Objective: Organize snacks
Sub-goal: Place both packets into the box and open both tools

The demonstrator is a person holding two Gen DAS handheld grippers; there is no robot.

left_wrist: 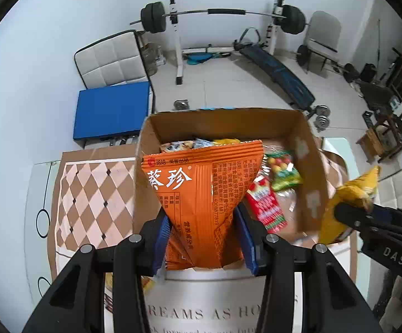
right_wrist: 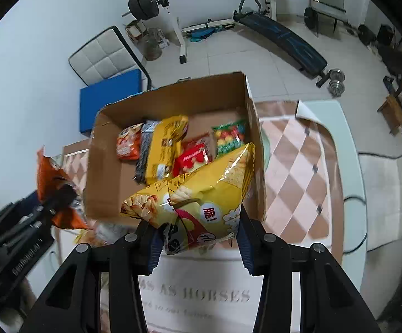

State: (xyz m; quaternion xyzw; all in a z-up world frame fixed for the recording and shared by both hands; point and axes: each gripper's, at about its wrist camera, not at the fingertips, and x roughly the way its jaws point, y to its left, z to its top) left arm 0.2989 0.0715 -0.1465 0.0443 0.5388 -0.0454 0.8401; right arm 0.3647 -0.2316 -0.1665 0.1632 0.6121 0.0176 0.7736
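Note:
An open cardboard box [left_wrist: 310,149] stands on the table and holds several snack packs; it also shows in the right wrist view [right_wrist: 173,94]. My left gripper [left_wrist: 202,238] is shut on an orange snack bag [left_wrist: 201,191] held over the box's near edge. My right gripper [right_wrist: 198,238] is shut on a yellow chip bag [right_wrist: 201,191] held over the box's near right corner. In the left wrist view the right gripper [left_wrist: 350,216] with the yellow bag [left_wrist: 348,197] is at the right. In the right wrist view the left gripper [right_wrist: 59,202] with the orange bag [right_wrist: 48,172] is at the left.
The box sits on a checkered brown mat [right_wrist: 298,172] on a white table [right_wrist: 348,144]. A printed card [right_wrist: 201,294] lies under the grippers. A blue-cushioned chair [left_wrist: 109,108] stands behind the table. A barbell rack [left_wrist: 217,14] and bench [left_wrist: 278,75] are beyond.

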